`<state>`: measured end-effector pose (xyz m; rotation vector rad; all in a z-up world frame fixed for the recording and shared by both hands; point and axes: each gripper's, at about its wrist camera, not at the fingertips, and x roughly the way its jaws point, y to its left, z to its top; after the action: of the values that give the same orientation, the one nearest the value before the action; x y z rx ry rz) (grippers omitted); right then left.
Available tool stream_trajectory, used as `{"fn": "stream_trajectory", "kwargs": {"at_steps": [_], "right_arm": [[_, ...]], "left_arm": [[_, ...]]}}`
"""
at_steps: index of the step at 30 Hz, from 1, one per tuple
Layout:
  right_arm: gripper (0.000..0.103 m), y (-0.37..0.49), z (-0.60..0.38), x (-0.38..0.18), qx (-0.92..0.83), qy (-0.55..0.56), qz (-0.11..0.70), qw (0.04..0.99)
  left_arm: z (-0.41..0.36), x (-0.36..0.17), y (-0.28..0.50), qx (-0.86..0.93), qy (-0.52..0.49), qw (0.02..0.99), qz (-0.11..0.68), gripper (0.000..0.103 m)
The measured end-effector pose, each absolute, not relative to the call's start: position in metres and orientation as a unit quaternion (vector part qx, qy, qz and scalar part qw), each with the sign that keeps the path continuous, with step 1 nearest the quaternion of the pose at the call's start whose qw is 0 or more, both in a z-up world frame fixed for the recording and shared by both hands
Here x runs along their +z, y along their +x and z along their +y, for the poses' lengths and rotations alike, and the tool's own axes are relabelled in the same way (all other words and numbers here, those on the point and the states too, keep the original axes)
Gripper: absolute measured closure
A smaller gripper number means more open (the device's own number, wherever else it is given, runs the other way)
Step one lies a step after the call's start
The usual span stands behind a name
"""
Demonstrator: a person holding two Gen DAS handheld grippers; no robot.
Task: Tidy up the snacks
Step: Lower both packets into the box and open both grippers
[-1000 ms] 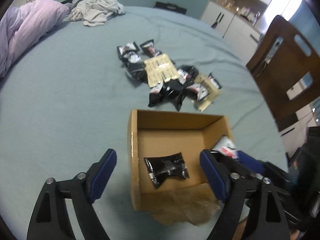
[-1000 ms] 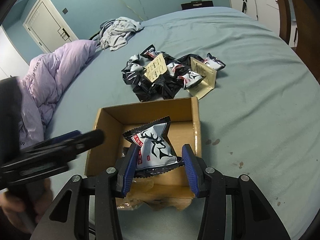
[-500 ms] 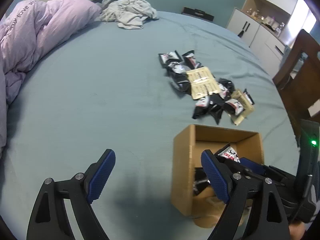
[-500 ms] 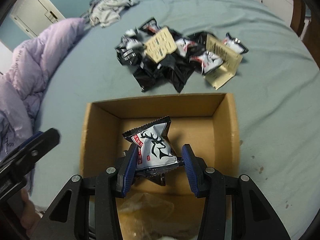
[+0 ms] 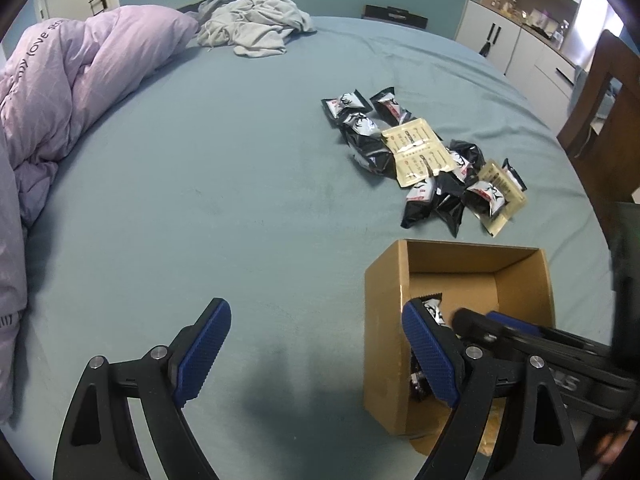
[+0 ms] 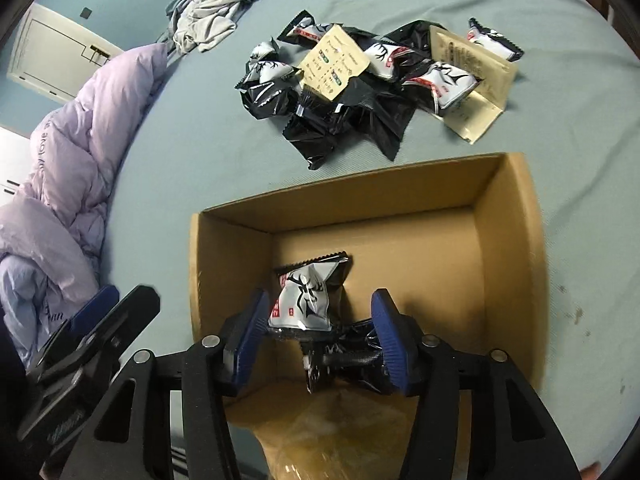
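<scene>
Left wrist view: left claw (image 5: 316, 354) spread wide, holding nothing, above the blue-grey bed (image 5: 224, 184). Cardboard box (image 5: 384, 344) at lower right. Loose snack packets (image 5: 424, 164), black and silver with tan sachets, heaped at centre right. Lilac duvet (image 5: 72, 80) at upper left; white cabinets (image 5: 516, 44) at upper right.

Right wrist view: right claw (image 6: 320, 332), inside the box (image 6: 508, 240), has just been opening. A silver packet with a deer print (image 6: 306, 300) stands between its pads, leaning on the left one, clear of the right.

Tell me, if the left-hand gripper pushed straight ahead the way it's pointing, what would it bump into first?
Most likely just the bare blue-grey bed sheet; the left gripper is open and empty, with the cardboard box off to its side.
</scene>
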<state>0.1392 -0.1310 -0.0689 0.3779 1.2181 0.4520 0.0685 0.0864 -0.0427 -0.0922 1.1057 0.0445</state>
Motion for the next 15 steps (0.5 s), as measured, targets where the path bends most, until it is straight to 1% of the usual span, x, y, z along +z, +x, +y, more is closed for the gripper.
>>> {"fn": "stream_trajectory", "kwargs": {"at_steps": [2,4,7,13,15], "right_arm": [[0.048,0.132,-0.142,-0.059,0.205,0.165,0.554,0.79],[0.041,0.122,-0.155,-0.049,0.201,0.158,0.543,0.8],[0.036,0.104,-0.178,-0.034,0.187,0.136,0.53,0.816],[0.033,0.074,-0.214,-0.028,0.143,0.092,0.507,0.845],[0.033,0.073,-0.228,-0.033,0.123,0.104,0.508,0.846]], "left_arm": [[0.083,-0.043,0.069,0.019,-0.039,0.849,0.526,0.014],[0.081,-0.044,0.069,0.018,-0.035,0.849,0.528,0.014],[0.077,-0.046,0.069,0.016,-0.027,0.847,0.531,0.014],[0.065,-0.049,0.069,0.011,-0.007,0.844,0.537,0.014],[0.062,-0.048,0.069,0.009,-0.002,0.845,0.535,0.014]]}}
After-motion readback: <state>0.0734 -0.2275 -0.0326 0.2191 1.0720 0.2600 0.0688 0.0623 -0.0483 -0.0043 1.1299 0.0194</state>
